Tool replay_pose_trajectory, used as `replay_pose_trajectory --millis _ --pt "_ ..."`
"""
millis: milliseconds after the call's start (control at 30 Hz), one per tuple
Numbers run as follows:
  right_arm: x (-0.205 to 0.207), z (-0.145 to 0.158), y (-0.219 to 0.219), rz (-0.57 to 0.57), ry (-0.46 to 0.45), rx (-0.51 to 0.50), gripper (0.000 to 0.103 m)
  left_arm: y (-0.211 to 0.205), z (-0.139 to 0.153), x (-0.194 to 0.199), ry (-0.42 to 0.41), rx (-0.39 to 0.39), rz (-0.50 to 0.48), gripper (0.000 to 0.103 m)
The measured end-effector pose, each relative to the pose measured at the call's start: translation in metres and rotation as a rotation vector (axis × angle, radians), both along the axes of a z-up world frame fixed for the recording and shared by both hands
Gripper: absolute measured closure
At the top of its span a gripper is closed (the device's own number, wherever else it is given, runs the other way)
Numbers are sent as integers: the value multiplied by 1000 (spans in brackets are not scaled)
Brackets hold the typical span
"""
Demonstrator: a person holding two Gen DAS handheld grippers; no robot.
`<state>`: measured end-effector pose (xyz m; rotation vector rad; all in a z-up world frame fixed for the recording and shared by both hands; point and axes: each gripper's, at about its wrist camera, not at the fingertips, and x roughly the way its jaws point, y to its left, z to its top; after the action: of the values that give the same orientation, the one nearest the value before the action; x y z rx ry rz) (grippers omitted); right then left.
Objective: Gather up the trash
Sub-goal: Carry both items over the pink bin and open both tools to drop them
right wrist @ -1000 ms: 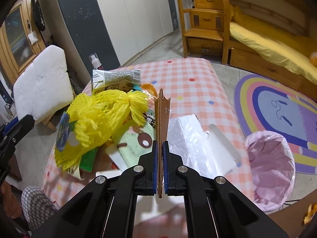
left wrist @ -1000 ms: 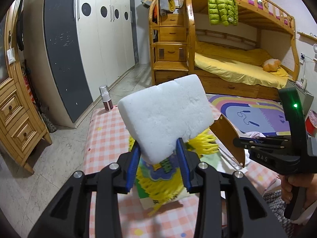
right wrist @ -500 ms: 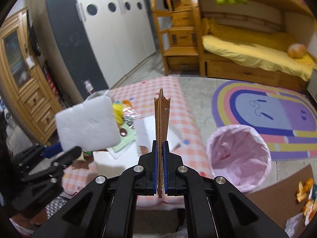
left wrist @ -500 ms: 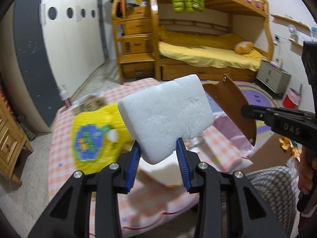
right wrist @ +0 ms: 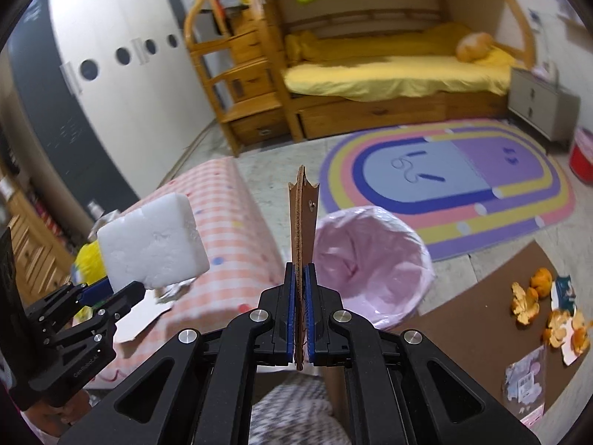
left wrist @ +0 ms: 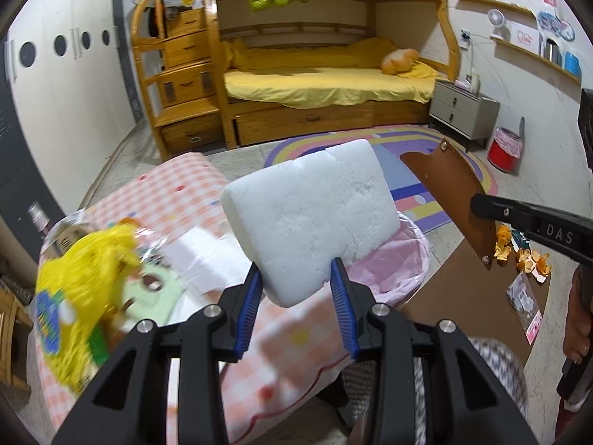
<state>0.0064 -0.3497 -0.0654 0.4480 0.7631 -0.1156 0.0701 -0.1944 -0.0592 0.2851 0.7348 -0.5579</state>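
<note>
My left gripper (left wrist: 296, 289) is shut on a white foam block (left wrist: 311, 218) and holds it in the air over the table's right edge, beside the pink-lined trash bin (left wrist: 389, 270). It also shows in the right wrist view (right wrist: 152, 241). My right gripper (right wrist: 301, 289) is shut on a thin brown cardboard piece (right wrist: 302, 218), held upright just left of the bin (right wrist: 370, 263). That cardboard piece (left wrist: 452, 200) shows at right in the left wrist view.
A pink checked table (right wrist: 222, 222) carries a yellow mesh bag (left wrist: 78, 270), wrappers and white paper. Orange peels (right wrist: 548, 315) and packets lie on a brown floor mat (right wrist: 481, 319). A rainbow rug (right wrist: 463, 181), bunk bed and wardrobe stand beyond.
Both grippers have swung right, away from the table's trash pile and towards the pink-lined bin, each with its item still held. The bin is now close below both.
</note>
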Motion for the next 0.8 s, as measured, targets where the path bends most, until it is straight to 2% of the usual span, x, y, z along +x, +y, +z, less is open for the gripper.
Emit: replay_pose_trajectory --millis 267,367,500,567,600,733,800 --pt "22 -28 -37 -68 39 4 98 -64 -17 33 30 14 -67 66" --pt "36 -41 -52 -87 53 14 98 -82 -22 46 26 33 -79 61" --pt "56 -54 -59 -91 67 25 98 -92 -24 63 38 21 -60 53" --pt "69 -62 -63 -82 76 40 94 -91 -25 66 42 11 -52 42" --pt "76 -66 -64 -86 86 38 94 -89 -24 68 43 7 -47 42" --pt "76 -62 -65 -111 92 45 69 -72 -18 67 29 4 -16 42" --pt "68 -52 -61 -110 78 36 69 -59 -16 65 27 -1 8 42"
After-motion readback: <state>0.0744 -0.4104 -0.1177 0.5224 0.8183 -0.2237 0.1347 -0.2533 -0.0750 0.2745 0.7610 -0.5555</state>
